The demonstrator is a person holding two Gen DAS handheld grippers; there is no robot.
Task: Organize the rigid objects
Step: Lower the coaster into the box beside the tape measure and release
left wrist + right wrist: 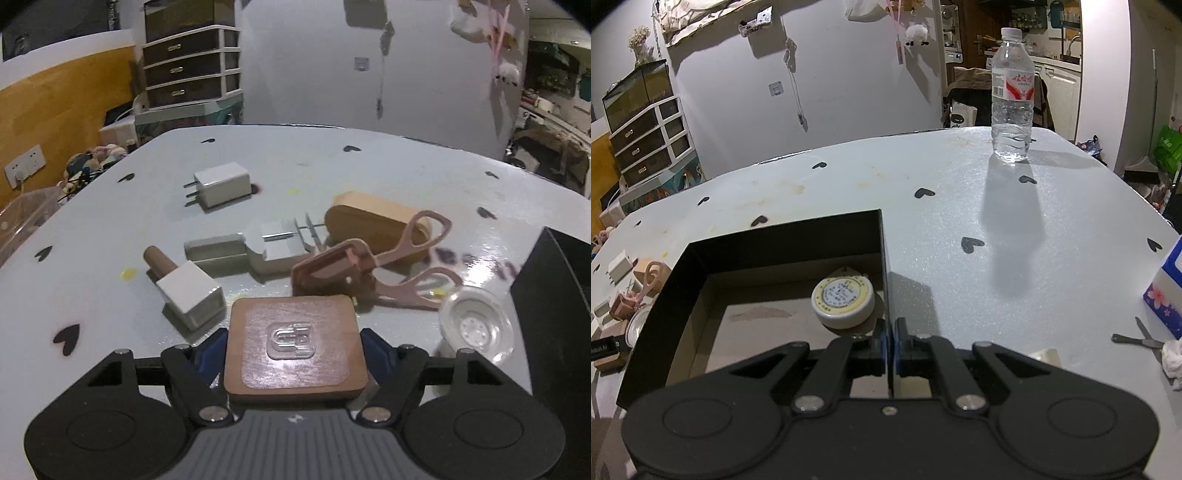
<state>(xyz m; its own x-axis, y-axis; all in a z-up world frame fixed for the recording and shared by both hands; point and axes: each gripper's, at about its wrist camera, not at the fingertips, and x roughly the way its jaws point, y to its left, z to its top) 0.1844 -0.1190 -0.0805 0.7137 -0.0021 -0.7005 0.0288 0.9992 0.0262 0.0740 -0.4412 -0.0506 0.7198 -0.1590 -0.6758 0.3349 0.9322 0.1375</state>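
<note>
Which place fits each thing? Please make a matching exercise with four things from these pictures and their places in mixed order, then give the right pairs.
Things:
1. brown square block
2. round tin
3. water bottle
4. pink scissors

Places:
A. standing upright at the far side of the table
B. lying inside the black box
C. between the jaws of the left gripper
D. lying on the table against a tan oblong block

Pairs: 1-C, 2-B, 3-A, 4-D

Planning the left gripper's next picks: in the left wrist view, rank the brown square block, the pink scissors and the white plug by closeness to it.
1. Brown square block, between the left gripper fingers.
2. Pink scissors, just beyond, to the right.
3. White plug, farthest, back left.
</note>
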